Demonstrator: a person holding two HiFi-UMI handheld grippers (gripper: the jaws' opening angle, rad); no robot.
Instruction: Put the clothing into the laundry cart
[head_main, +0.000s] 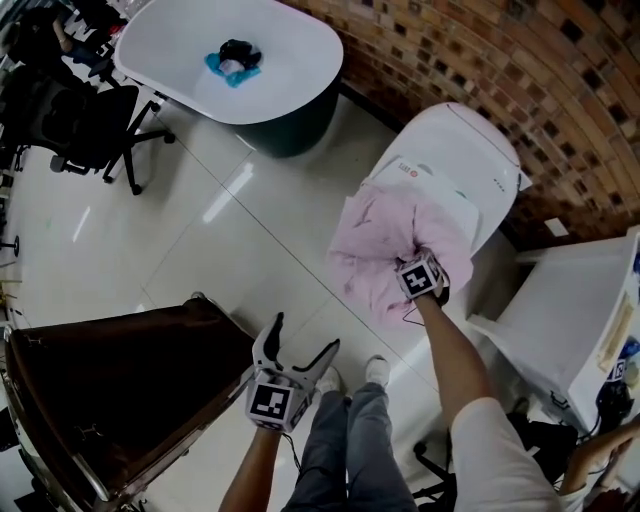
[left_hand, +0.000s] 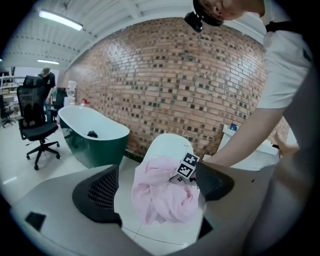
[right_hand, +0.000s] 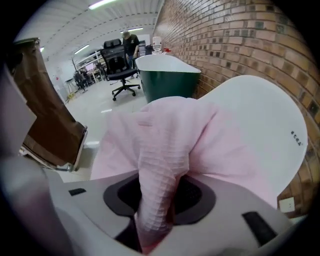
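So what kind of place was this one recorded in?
Probably an open lab or workshop hall staged as a home: a freestanding bathtub by a brick wall, an office chair, and ceiling strip lights.
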